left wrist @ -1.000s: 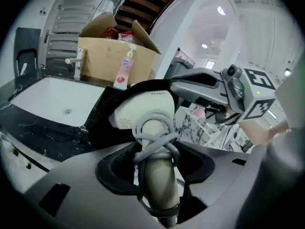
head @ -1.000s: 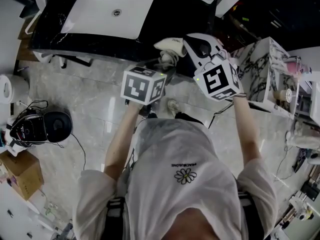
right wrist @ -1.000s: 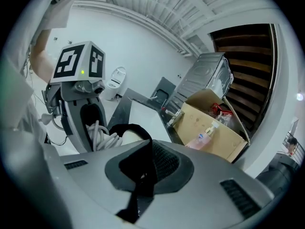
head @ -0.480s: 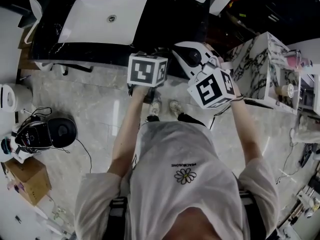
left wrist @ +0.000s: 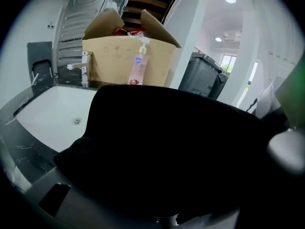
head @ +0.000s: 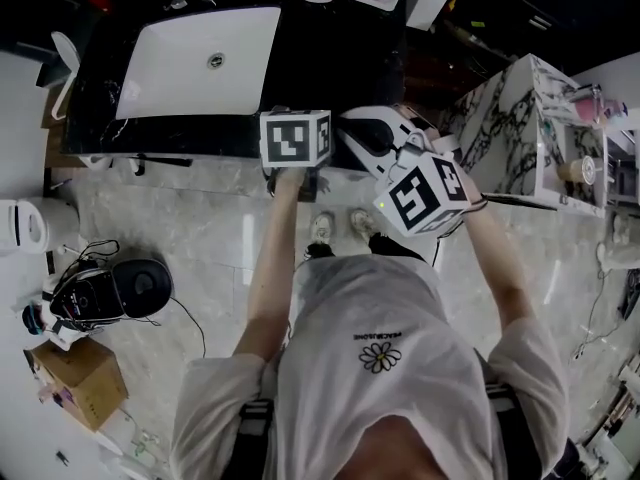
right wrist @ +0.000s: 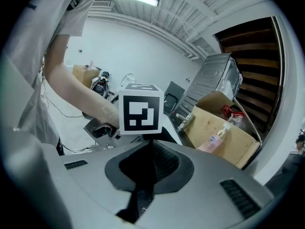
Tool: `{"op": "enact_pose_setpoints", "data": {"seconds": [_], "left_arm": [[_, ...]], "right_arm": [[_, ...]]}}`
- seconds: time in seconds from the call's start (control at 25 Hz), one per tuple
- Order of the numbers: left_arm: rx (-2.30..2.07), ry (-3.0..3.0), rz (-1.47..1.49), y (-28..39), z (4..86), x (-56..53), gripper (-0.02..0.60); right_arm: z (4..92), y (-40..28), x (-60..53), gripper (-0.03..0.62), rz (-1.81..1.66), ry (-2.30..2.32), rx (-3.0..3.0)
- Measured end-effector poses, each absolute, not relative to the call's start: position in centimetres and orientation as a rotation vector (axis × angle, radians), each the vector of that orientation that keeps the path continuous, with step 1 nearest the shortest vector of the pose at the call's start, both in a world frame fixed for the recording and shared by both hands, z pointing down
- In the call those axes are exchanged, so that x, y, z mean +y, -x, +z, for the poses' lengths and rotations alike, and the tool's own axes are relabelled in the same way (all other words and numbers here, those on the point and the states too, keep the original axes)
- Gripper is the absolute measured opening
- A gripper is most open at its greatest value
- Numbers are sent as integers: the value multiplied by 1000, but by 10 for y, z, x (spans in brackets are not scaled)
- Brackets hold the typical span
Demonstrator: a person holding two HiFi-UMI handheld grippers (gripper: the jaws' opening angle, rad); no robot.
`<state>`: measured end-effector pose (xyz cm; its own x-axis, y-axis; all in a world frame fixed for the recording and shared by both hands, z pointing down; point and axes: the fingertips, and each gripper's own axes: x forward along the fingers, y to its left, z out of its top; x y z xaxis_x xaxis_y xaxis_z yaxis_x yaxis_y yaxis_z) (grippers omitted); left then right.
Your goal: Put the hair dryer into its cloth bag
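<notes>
Black cloth bag (left wrist: 162,147): limp, light, likely slippery; best pinched at the hem. It hides the left gripper (head: 295,138) jaws, state unreadable. Right gripper (right wrist: 151,147) closed.

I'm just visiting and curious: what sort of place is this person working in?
Probably a mock bathroom inside a workshop: a white sink in a black counter, with a cardboard box and cabled equipment on the tiled floor.
</notes>
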<state>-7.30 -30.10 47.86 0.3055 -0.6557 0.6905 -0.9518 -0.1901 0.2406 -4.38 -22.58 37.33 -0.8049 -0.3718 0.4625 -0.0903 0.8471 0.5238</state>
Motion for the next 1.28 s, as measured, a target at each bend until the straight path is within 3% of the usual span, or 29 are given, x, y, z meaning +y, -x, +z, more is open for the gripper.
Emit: {"op": "enact_pose_setpoints", "data": {"seconds": [0.6, 0.64, 0.72, 0.92, 1.0, 1.04, 1.12, 1.28], "left_arm": [[-1450, -1894, 538, 78, 489, -333, 237], [-1450, -1893, 525, 78, 487, -333, 236], [-1450, -1899, 521, 79, 483, -335, 237], [-1463, -1894, 528, 83, 482, -334, 236], [-1467, -1888, 517, 83, 482, -334, 236], [-1471, -1886, 516, 83, 482, -334, 236], [-1479, -1886, 511, 82, 481, -335, 236], [-1479, -1887, 511, 80, 481, -337, 237]], "right_arm": [[375, 36, -241, 21, -550, -420, -2533], [378, 34, -244, 46, -548, -474, -2519], [391, 30, -244, 223, -545, -512, -2482], [414, 23, -251, 232, -373, -692, -2470], [416, 23, -252, 229, -220, -772, -2510], [417, 22, -253, 194, -142, -818, -2523], [420, 21, -254, 57, -33, -903, -2506], [426, 30, -240, 25, -92, -830, -2485]]}}
